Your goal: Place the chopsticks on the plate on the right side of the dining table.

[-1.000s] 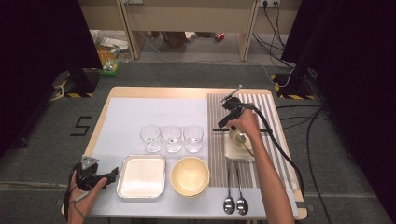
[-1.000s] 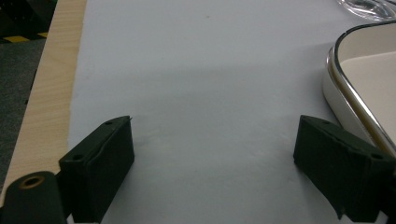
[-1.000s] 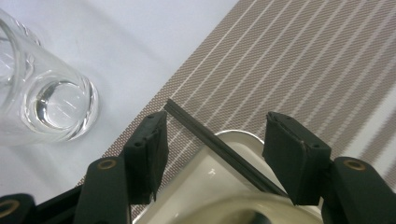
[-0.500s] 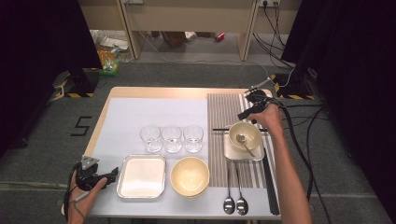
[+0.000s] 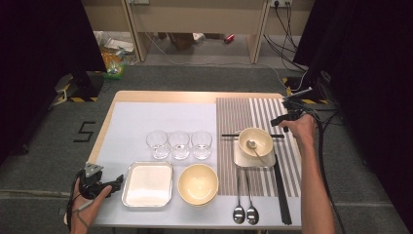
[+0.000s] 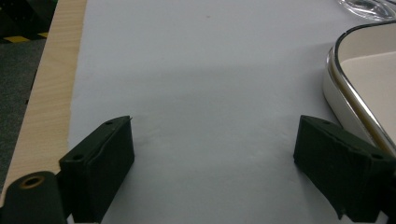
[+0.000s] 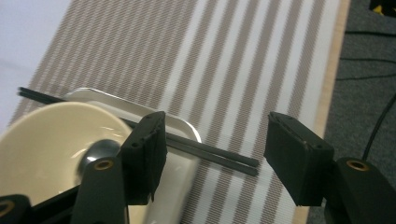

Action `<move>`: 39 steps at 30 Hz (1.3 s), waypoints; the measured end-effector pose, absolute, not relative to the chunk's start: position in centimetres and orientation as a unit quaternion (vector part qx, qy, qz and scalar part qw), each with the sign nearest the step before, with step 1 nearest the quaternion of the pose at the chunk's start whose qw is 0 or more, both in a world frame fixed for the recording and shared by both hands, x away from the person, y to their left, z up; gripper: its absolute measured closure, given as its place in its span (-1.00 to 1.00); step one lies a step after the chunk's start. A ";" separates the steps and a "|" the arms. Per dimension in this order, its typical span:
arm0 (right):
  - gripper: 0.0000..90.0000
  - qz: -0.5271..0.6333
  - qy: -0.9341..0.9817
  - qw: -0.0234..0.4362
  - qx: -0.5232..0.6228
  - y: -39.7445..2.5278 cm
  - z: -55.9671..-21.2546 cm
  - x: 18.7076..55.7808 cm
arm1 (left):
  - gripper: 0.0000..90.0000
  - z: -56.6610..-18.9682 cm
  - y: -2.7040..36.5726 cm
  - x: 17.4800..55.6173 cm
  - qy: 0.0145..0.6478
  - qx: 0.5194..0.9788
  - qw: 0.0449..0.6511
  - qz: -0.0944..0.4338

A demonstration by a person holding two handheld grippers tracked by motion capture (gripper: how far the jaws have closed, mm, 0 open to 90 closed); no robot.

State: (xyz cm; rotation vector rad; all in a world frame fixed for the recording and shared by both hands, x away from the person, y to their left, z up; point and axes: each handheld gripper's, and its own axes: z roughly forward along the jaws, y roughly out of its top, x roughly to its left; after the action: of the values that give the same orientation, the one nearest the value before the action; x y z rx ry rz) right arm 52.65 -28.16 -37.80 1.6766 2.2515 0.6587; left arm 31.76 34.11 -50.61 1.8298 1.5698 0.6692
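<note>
Nearest the person, the left claw (image 5: 116, 184) rests at the front left corner of the bench (image 5: 160, 97), jaws spread wide over bare grey mat (image 6: 201, 93), holding nothing; the rim of the metal tray (image 6: 355, 88) lies just beside its right jaw. It sits well apart from the work in hand.

Farther out, the right claw (image 7: 212, 149) hovers at the far right of the striped placemat (image 7: 243, 56), jaws spread and empty. Between and just beyond them lies the near end of a pair of dark chopsticks (image 7: 219, 156). In the high view the chopsticks (image 5: 229, 135) lie crosswise on the placemat, their long axis running left to right, passing behind the cream bowl (image 5: 255, 141) that sits on a small square dish (image 5: 241, 158) with a spoon (image 5: 252, 145) inside. The right claw (image 5: 281, 120) is at their right-hand end, so it is clearly the nearer one, and the sticks run away from it toward the bench's middle.

Judging by this, a pinch would have to close across the sticks' end, slightly below the jaws' present level.

The bowl hides the sticks' middle stretch. Whether they rest on the dish's edge or flat on the mat cannot be told.
</note>
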 end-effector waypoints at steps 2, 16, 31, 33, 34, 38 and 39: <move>-0.13 0.225 0.768 0.126 0.587 -28.8 -38.3 52.6 | -0.75 -50.6 34.1 31.8 0.596 0.694 0.315 0.254; -0.13 0.207 0.752 0.113 0.616 -30.6 -41.8 52.6 | -0.75 -50.6 34.1 31.8 0.596 0.694 0.315 0.255; -0.13 0.204 0.749 0.097 0.623 -30.4 -44.0 53.0 | -0.75 -50.6 34.1 31.8 0.596 0.694 0.314 0.255; -0.14 0.202 0.750 0.095 0.623 -30.3 -44.1 53.1 | -0.75 -50.6 34.1 31.8 0.596 0.694 0.315 0.255; -0.13 0.203 0.750 0.094 0.623 -30.2 -44.2 53.1 | -0.75 -50.6 34.1 31.8 0.596 0.693 0.315 0.256; -0.12 0.208 0.749 0.090 0.623 -30.0 -44.1 53.1 | -0.75 -50.6 34.1 31.8 0.596 0.693 0.315 0.256; -0.12 0.207 0.748 0.090 0.624 -29.9 -44.1 53.1 | -0.75 -50.6 34.1 31.8 0.596 0.694 0.315 0.255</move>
State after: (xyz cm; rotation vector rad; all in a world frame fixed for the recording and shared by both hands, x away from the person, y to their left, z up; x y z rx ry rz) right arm 53.14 -29.95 -44.12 1.8550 2.2256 0.6141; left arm 31.76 34.10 -50.62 1.8277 1.5695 0.6717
